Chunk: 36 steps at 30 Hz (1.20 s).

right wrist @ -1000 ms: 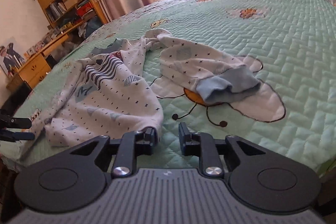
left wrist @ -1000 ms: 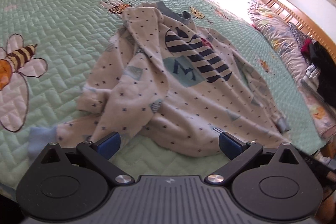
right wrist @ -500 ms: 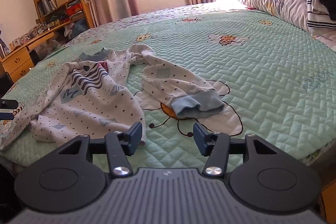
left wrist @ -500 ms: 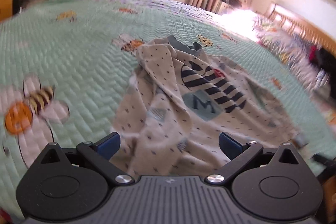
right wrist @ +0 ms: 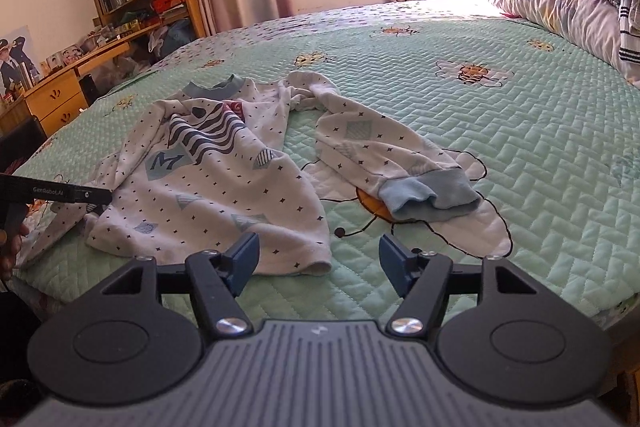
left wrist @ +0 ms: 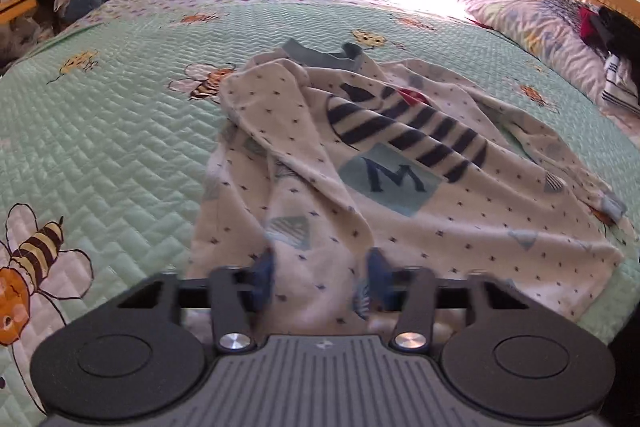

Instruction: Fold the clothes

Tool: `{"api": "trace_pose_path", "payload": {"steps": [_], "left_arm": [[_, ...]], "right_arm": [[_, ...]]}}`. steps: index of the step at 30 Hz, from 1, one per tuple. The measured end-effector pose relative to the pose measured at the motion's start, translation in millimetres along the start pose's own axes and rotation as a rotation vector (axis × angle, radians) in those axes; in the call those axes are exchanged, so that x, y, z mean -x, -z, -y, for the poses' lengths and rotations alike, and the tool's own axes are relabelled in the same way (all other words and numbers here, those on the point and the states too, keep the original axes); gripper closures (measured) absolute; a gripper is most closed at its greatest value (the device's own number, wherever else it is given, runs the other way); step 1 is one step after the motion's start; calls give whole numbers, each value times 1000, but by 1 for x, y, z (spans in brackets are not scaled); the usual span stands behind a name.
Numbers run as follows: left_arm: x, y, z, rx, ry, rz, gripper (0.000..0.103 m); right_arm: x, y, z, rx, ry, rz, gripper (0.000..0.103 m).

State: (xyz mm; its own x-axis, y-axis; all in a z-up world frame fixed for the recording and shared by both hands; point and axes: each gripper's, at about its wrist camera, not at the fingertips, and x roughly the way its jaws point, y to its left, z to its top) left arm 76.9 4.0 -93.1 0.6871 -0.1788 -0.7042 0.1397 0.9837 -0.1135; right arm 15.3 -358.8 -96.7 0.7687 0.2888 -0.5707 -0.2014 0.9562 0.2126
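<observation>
While the left gripper (left wrist: 320,277) has just been closing around the shirt's (left wrist: 400,187) hem at 6 o'clock, the right gripper (right wrist: 316,261) has just been opening, empty.

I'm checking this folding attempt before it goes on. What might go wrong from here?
1. The left gripper has just been closing around a bunched sleeve lying over the shirt; it may pinch body fabric too and drag the whole shirt.
2. The right gripper has just been opening and holds nothing, so the hem is free to slide when the left pulls.
3. The other sleeve sprawls sideways and could end up trapped in the fold.
</observation>
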Motion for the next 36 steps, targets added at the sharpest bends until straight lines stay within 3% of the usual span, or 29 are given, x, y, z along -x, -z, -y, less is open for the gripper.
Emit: {"api": "trace_pose_path", "payload": {"steps": [1, 3, 7, 9, 10, 11, 12, 15, 16, 19, 25, 28, 30, 33, 36], "left_arm": [[3, -3, -5, 12, -8, 16, 63], [9, -9, -15, 35, -26, 49, 74], [27, -27, -46, 97, -227, 168, 78], [36, -31, -66, 166, -223, 165, 74], [41, -30, -73, 211, -119, 156, 68], [44, -27, -71, 217, -53, 148, 54], [45, -23, -57, 159, -31, 145, 41], [40, -8, -6, -61, -24, 138, 18], [34, -2, 13, -134, -30, 137, 17], [13, 6, 42, -218, -66, 102, 15], [-9, 13, 50, -248, -143, 98, 15], [-11, 14, 33, -197, -151, 82, 27], [-11, 13, 22, -153, -147, 68, 61], [-9, 12, 12, -123, -141, 67, 78], [-6, 10, 12, -111, -144, 89, 86]], "right_arm": [[-1, 0, 0, -1, -1, -1, 35], [-2, 1, -1, 0, 1, -3, 35], [-3, 2, -1, -1, -4, -6, 35], [-3, 2, -1, 0, -5, -6, 34], [-3, 3, -1, -1, -6, -6, 34], [-4, 3, -1, -4, -6, -7, 33], [-7, 4, 0, -10, -7, -13, 33], [-14, 6, -1, -39, -21, -32, 32], [-15, 6, -3, -38, -29, -34, 32], [-12, 6, -9, -3, -42, -26, 32], [-3, 6, 0, -20, -11, -4, 26], [-5, 8, 5, -48, -6, -9, 26], [-6, 9, 3, -42, -14, -11, 26], [-9, 10, -1, -29, -28, -15, 26], [-9, 11, -2, -23, -30, -17, 26]]}}
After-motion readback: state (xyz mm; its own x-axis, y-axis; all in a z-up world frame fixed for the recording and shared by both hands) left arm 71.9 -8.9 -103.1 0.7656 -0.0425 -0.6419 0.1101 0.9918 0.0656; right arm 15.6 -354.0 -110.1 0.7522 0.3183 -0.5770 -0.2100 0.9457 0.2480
